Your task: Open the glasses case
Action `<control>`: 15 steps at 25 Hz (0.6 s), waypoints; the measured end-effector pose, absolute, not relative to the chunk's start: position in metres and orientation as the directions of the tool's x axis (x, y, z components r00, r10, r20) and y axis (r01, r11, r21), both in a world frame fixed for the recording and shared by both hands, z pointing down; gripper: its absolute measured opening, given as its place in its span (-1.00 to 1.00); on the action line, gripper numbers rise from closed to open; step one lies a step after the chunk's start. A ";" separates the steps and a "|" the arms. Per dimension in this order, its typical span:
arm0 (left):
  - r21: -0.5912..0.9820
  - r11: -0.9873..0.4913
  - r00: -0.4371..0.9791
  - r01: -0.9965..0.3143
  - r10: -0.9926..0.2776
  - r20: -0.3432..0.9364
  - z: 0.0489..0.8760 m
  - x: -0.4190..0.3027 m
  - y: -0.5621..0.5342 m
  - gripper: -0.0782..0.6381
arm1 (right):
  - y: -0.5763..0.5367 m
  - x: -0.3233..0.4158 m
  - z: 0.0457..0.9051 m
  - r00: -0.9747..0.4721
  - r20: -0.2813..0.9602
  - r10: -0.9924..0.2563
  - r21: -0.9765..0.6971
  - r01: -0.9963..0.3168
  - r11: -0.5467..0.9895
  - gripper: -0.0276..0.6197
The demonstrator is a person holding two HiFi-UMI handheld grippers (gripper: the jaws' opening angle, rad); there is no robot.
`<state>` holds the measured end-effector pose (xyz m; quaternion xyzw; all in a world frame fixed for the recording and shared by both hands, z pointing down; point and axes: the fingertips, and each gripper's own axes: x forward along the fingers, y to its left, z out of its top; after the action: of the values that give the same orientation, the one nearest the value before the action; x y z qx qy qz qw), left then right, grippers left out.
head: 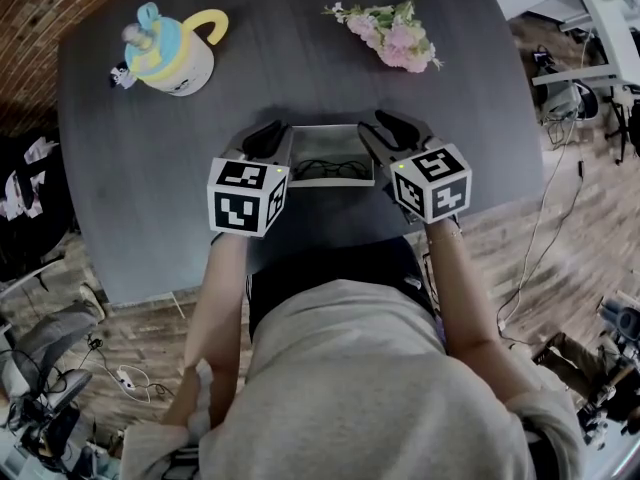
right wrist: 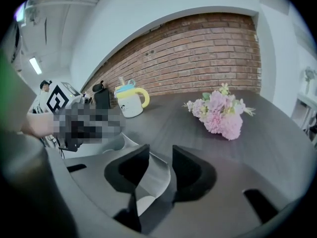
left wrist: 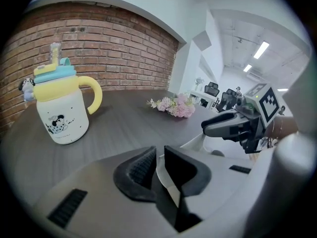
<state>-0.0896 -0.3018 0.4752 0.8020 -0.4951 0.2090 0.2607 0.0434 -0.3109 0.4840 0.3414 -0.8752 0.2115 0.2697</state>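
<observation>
Clamping left gripper [head: 268, 134] on glasses case [head: 332, 140] end; right gripper [head: 391, 127] slack round other end, so we risk case snapping shut.

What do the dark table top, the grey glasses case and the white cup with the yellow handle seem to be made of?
Dark table top: likely wood or wood-look laminate, matt; faint grain lines show.
Grey rectangular glasses case: thin stiff sheet, perhaps plastic or coated card, smooth with a soft sheen; uncertain.
White cup with yellow handle: probably plastic, glossy, with moulded coloured parts.
</observation>
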 end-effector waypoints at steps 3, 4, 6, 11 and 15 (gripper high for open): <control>0.246 -0.369 0.442 -0.897 -0.702 0.559 0.461 -0.092 -0.298 -0.60 | -0.306 0.042 0.471 -0.645 0.585 -0.492 -0.232 -0.715 0.660 -0.46; 0.258 -0.370 0.451 -0.892 -0.707 0.545 0.456 -0.092 -0.296 -0.60 | -0.305 0.041 0.465 -0.647 0.575 -0.501 -0.229 -0.715 0.661 -0.46; 0.275 -0.374 0.464 -0.886 -0.717 0.520 0.445 -0.092 -0.291 -0.60 | -0.302 0.039 0.451 -0.654 0.551 -0.519 -0.222 -0.714 0.664 -0.46; 0.294 -0.386 0.484 -0.874 -0.733 0.478 0.426 -0.090 -0.278 -0.60 | -0.289 0.034 0.420 -0.681 0.491 -0.543 -0.236 -0.704 0.670 -0.50; 0.300 -0.410 0.507 -0.861 -0.730 0.458 0.415 -0.086 -0.267 -0.60 | -0.275 0.028 0.400 -0.709 0.438 -0.553 -0.238 -0.685 0.689 -0.73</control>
<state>-0.0856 -0.2672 0.4153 0.8297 -0.4794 0.1288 0.2551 0.0277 -0.2749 0.3998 0.3424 -0.9034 0.1957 0.1684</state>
